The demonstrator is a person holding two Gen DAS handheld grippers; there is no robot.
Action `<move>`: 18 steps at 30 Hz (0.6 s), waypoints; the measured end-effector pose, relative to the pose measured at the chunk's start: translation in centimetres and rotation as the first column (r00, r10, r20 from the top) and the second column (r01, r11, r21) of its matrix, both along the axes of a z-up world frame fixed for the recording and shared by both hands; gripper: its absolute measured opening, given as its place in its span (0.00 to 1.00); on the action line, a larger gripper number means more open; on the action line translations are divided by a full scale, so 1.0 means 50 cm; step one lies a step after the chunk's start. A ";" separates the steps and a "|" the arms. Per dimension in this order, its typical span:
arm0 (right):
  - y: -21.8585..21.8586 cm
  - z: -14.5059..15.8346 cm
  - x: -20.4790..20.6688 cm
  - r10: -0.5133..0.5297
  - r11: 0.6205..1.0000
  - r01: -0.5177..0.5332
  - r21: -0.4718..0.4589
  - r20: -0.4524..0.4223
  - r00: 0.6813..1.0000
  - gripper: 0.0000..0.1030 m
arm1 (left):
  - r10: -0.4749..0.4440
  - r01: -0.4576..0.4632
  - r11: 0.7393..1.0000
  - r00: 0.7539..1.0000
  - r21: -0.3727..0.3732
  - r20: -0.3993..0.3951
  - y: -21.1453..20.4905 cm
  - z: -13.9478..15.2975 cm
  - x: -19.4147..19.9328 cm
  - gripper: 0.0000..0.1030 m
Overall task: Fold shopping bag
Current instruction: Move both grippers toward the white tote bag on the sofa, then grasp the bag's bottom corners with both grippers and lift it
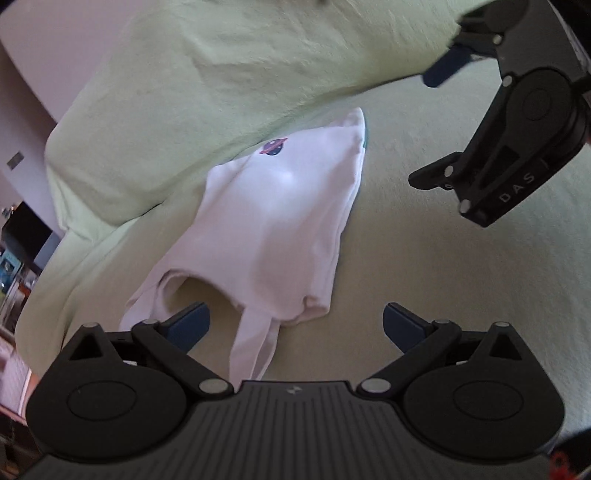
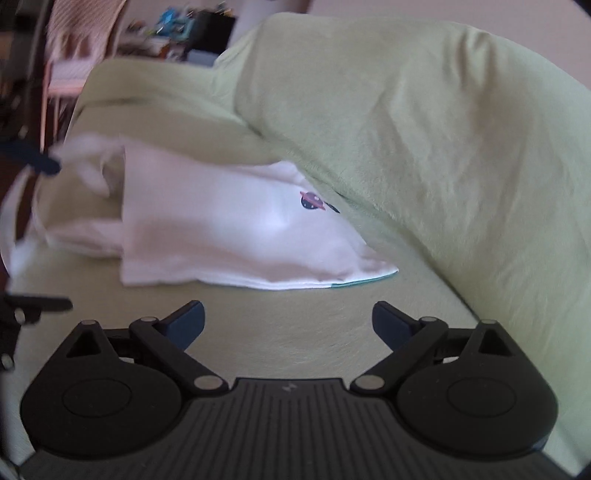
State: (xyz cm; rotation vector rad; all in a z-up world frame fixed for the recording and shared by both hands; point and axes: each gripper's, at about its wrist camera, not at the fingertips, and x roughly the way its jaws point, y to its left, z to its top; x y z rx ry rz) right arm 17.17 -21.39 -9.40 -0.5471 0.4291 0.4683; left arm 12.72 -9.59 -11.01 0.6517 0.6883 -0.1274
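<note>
Lying flat on the green cover (image 2: 406, 110), the white bag (image 1: 280, 221) is flanked by both empty, spread grippers (image 1: 295, 325) (image 2: 288, 321); edges should be aligned.

I note a pale green fabric-covered sofa seat (image 2: 295, 332), its surface smooth. Behind it I see a thick cushion in the same green cloth (image 2: 406, 110), creased. Beyond stand a dark cabinet (image 1: 27, 230) and cluttered shelves (image 2: 166, 26) (contents too blurred to identify).
</note>
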 end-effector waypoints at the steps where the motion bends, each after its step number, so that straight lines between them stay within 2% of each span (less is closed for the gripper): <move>1: 0.000 -0.006 0.014 0.024 0.999 -0.024 -0.028 0.012 1.000 0.78 | -0.003 0.003 1.000 1.000 0.014 -0.003 -0.003 -0.008 0.017 0.88; 6: 0.001 -0.032 0.087 0.117 0.984 -0.109 -0.140 0.053 0.992 0.71 | -0.037 0.040 0.998 0.997 0.038 -0.061 -0.010 -0.044 0.073 0.87; 9: -0.001 -0.047 0.125 0.164 0.965 -0.148 -0.216 0.058 0.985 0.56 | -0.036 0.037 0.999 0.998 0.028 -0.052 -0.011 -0.054 0.083 0.87; 11: -0.003 -0.057 0.150 0.196 0.948 -0.174 -0.266 0.059 0.979 0.41 | -0.014 0.014 1.000 0.998 -0.006 -0.060 -0.006 -0.056 0.091 0.86; 12: -0.003 -0.063 0.163 0.212 0.938 -0.186 -0.291 0.059 0.976 0.41 | 0.003 -0.005 0.999 0.998 -0.036 -0.066 0.000 -0.057 0.098 0.86; 13: -0.004 -0.068 0.176 0.227 0.928 -0.198 -0.316 0.058 0.972 0.41 | 0.015 -0.019 0.998 0.998 -0.057 -0.069 0.005 -0.059 0.104 0.82; 15: -0.005 -0.078 0.201 0.258 0.905 -0.221 -0.364 0.056 0.964 0.41 | 0.037 -0.042 0.996 0.997 -0.075 -0.074 0.012 -0.065 0.118 0.63; 16: -0.006 -0.083 0.214 0.274 0.892 -0.232 -0.388 0.054 0.960 0.41 | 0.051 -0.055 0.997 0.996 -0.052 -0.077 0.010 -0.073 0.124 0.39; 17: -0.005 -0.088 0.220 0.291 0.876 -0.242 -0.417 0.057 0.955 0.41 | 0.056 -0.058 0.998 0.996 -0.025 -0.075 0.007 -0.083 0.127 0.27; 18: -0.006 -0.091 0.224 0.307 0.864 -0.251 -0.436 0.061 0.950 0.41 | 0.051 -0.051 0.999 0.997 -0.004 -0.064 0.005 -0.090 0.125 0.27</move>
